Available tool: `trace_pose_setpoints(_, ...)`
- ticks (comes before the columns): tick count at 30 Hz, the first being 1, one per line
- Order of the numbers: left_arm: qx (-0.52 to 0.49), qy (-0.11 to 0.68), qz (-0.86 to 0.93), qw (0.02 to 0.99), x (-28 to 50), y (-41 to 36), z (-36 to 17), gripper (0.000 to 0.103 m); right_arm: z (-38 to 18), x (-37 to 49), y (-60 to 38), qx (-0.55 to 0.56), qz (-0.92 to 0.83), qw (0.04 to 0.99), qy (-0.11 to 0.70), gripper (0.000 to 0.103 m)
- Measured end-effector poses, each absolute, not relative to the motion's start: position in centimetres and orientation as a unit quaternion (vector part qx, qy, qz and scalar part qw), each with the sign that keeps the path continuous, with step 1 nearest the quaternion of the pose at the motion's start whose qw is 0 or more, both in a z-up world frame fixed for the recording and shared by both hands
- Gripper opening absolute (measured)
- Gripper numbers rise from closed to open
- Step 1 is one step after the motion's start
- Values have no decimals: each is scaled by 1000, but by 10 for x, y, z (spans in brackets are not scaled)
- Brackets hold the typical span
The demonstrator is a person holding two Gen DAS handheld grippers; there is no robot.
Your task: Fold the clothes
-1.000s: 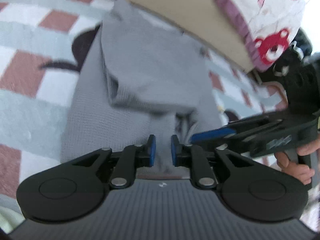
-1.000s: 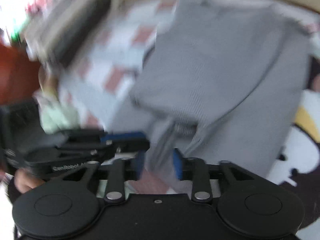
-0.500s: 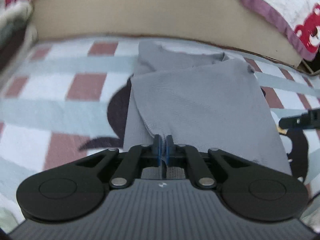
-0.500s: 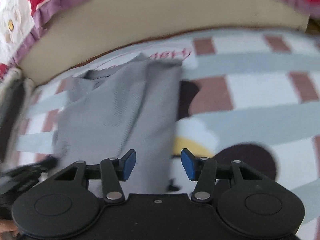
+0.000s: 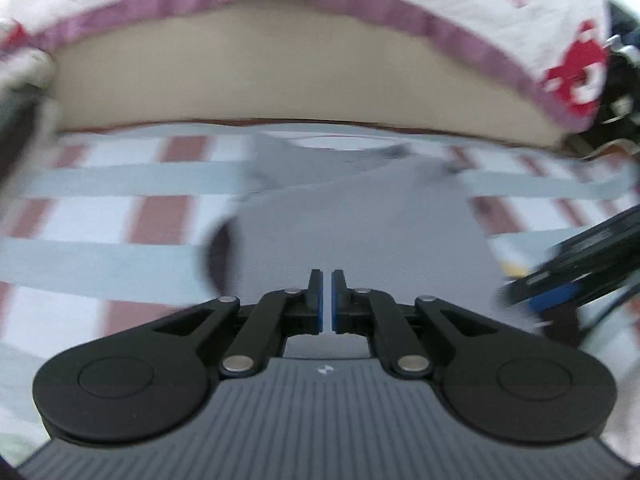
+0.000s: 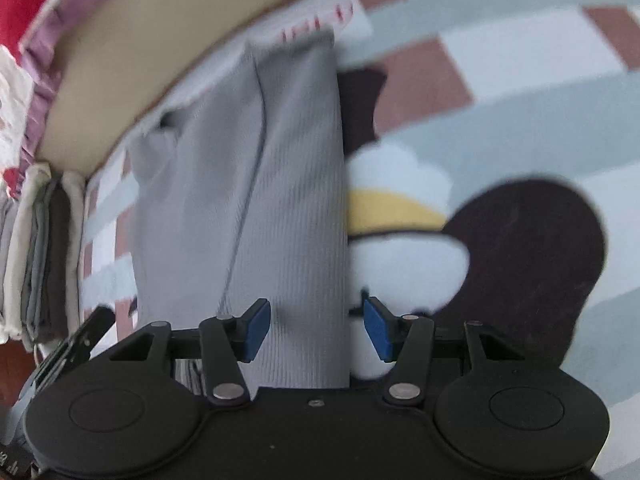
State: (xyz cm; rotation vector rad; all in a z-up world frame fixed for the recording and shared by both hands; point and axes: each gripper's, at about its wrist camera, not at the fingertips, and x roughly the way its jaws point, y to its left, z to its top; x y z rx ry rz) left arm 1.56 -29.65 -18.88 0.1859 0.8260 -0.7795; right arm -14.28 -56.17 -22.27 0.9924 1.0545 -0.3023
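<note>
A grey knit garment [image 5: 360, 224] lies folded lengthwise into a long strip on the patterned rug [image 5: 100, 248]. My left gripper [image 5: 327, 300] sits at the strip's near end. Its blue pads [image 5: 317, 300] are pressed almost together with a thin sliver of grey cloth between them. In the right wrist view the same garment [image 6: 280, 200] runs away from me. My right gripper [image 6: 316, 328] stands open, with the garment's right edge passing between its fingers. At the right of the left wrist view the right gripper shows as a blur [image 5: 560, 280].
A beige mattress side [image 5: 280, 80] under a white sheet with purple trim [image 5: 460, 40] bounds the far end of the rug. A stack of folded clothes [image 6: 40, 260] stands at the left. The left gripper's body [image 6: 76, 344] is low on the left.
The loose upper part of the garment now lies flat in a long strip. My left gripper closed at its near end. My right gripper opened wide and swung to the strip's right edge.
</note>
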Motion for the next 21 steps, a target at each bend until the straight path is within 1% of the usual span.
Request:
trace_pose_setpoints(4,65,429,-370,821,18,-306,-206,4,-227,-152,-567,486,-154,726,462,57)
trace_pose_setpoints(8,42,467,-370,802,20,-316,-222,3,-238,-158,-573,543,-143,712,421,59)
trace_pose_setpoints(9,30,479,-357,801,24,-313,-228,3,-241,-158,-573,556,-137,710,409,59)
trace_pose_setpoints(11,-26,493,-352,795,33,-299,-233,3,-247,-157,-574,576,-128,710,384,59)
trace_pose_setpoints(12,-38,498,-349,793,35,-295,-234,3,-248,-156,-573,577,-127,713,377,55)
trace_pose_setpoints(13,-40,498,-347,794,36,-293,-233,3,-248,-154,-572,567,-126,721,378,49)
trace_pose_setpoints(14,-36,495,-345,797,36,-293,-232,3,-247,-151,-570,555,-125,728,382,23)
trace_pose_setpoints(15,-29,488,-337,805,36,-292,-230,3,-245,-148,-568,538,-121,738,388,18)
trace_pose_setpoints(18,-12,469,-301,830,38,-287,-225,4,-224,-145,-561,502,-96,776,370,15)
trace_pose_setpoints(21,-22,478,-319,818,45,-279,-228,4,-187,-137,-545,453,-58,820,346,15)
